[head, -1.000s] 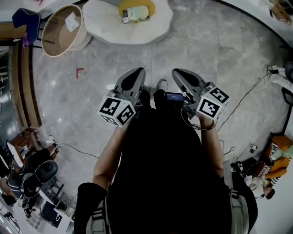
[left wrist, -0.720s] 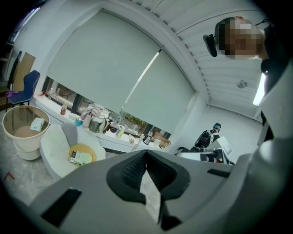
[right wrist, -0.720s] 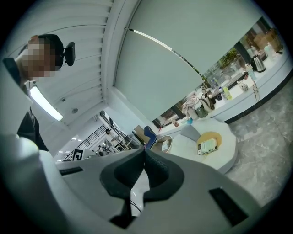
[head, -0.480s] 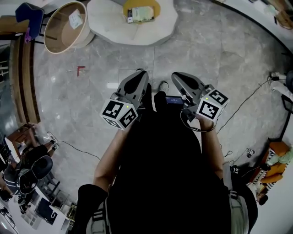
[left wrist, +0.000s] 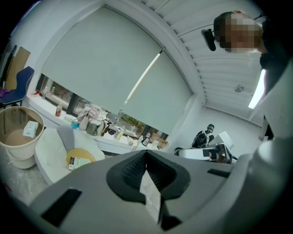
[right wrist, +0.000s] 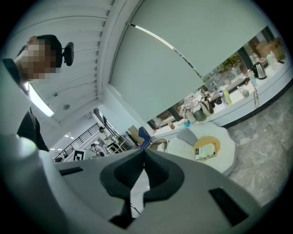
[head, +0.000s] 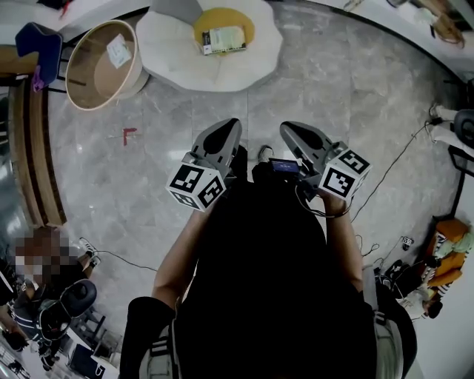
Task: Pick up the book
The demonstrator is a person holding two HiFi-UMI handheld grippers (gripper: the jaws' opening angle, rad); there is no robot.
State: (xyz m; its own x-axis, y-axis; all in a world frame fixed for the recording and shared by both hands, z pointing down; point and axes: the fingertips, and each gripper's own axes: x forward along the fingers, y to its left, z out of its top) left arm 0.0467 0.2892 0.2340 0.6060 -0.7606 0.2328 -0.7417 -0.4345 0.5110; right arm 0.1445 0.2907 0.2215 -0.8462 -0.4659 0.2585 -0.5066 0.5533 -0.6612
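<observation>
The book, pale green and white, lies flat on a round yellow cushion on a low white seat at the top of the head view. It is also in the left gripper view as the book and in the right gripper view as the book. My left gripper and right gripper are held side by side in front of the person's body, well short of the seat. Both point toward it. The jaws of the left gripper and of the right gripper meet with nothing between them.
A round wooden basket with a small box inside stands left of the white seat. A red mark is on the grey marble floor. A wooden bench runs along the left. Cables trail at right. A seated person is at lower left.
The white seat and the book sit lower in the head view, nearer to the person. Both grippers have come forward with the person, still side by side and shut.
</observation>
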